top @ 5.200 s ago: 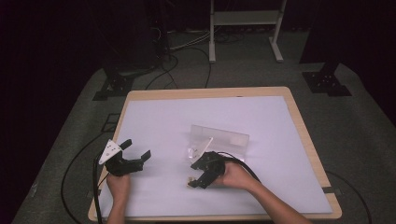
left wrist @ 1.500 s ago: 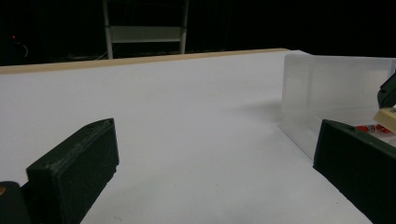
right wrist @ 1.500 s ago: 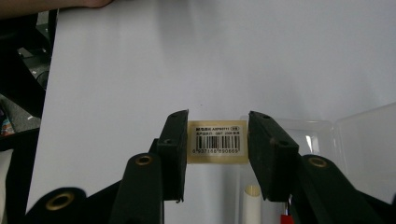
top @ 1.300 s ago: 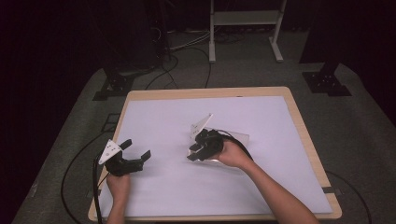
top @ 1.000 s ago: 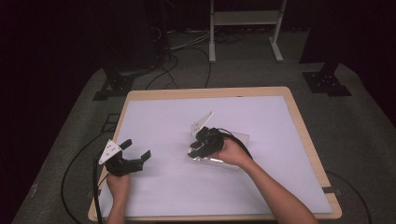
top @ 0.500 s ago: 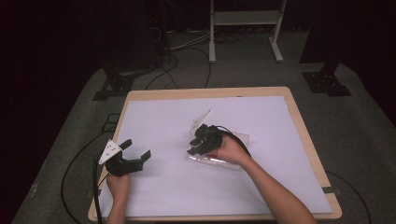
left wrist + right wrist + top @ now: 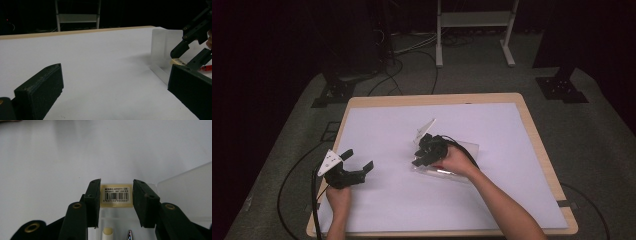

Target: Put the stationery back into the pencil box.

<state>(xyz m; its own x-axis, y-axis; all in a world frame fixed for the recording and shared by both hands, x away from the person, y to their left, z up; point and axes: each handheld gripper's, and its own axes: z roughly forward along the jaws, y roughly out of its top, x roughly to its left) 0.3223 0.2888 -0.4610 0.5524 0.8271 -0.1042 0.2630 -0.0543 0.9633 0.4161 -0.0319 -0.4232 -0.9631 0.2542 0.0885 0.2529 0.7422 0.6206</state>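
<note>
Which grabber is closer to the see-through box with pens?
The right gripper: its jaws straddle the clear box. The left gripper sits apart, open, near the table's left front corner.

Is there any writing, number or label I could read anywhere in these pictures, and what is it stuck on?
Barcode sticker on the end of the clear plastic pen box, between the right tool's jaws: the digits under the bars look like "6937168890869", though they are small and I am not sure of them.
Two lines of small print above the bars: too blurred to read.
The same sticker in the left gripper view: too small to read.
</note>
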